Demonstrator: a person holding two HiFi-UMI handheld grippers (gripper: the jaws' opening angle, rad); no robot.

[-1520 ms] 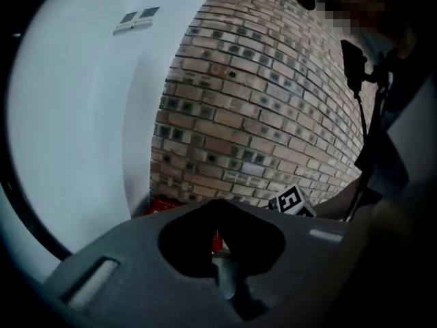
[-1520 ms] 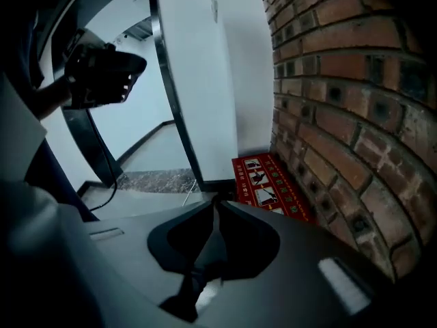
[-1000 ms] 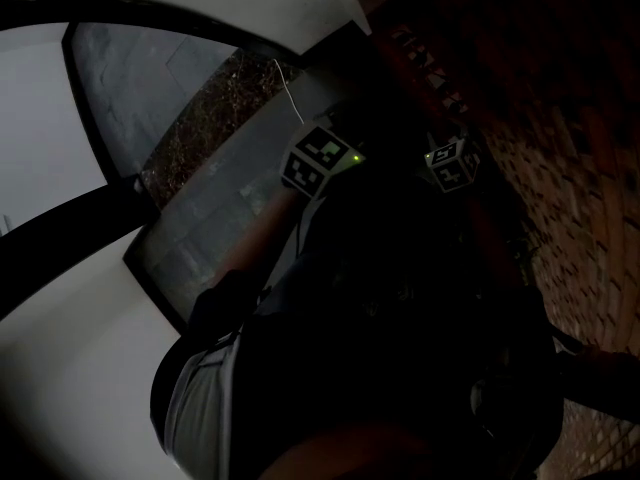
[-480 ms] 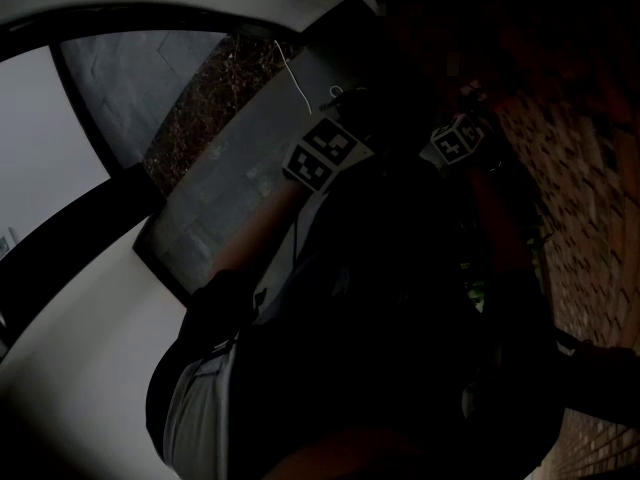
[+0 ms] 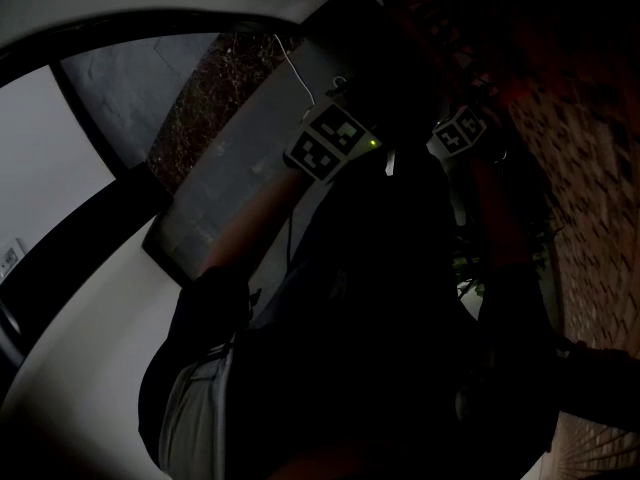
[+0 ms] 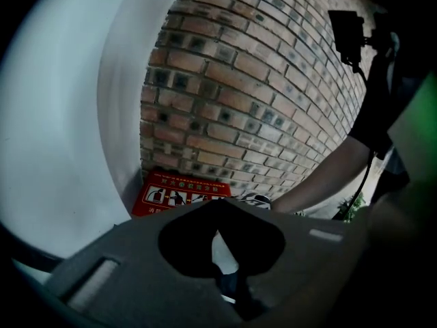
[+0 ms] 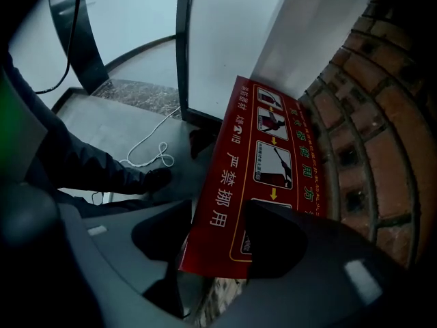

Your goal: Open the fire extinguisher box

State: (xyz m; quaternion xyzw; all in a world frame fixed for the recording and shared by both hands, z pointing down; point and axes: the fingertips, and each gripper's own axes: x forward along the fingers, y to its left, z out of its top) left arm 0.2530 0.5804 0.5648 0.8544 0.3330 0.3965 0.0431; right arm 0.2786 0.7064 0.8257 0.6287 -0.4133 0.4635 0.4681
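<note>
Right gripper view has the red fire extinguisher box (image 7: 266, 162) slanting from upper middle to lower centre of the frame, beside the brick wall (image 7: 362, 149) at the right. The right gripper (image 7: 218, 239) stands wide apart, its jaws having just been opening, with the box's near corner between them but not pinched. A white cable (image 7: 147, 149) lies on the floor at the left. In the left gripper view the box (image 6: 179, 191) sits at lower centre at the foot of the bricks. The left gripper (image 6: 220, 207) is closed on nothing.
</note>
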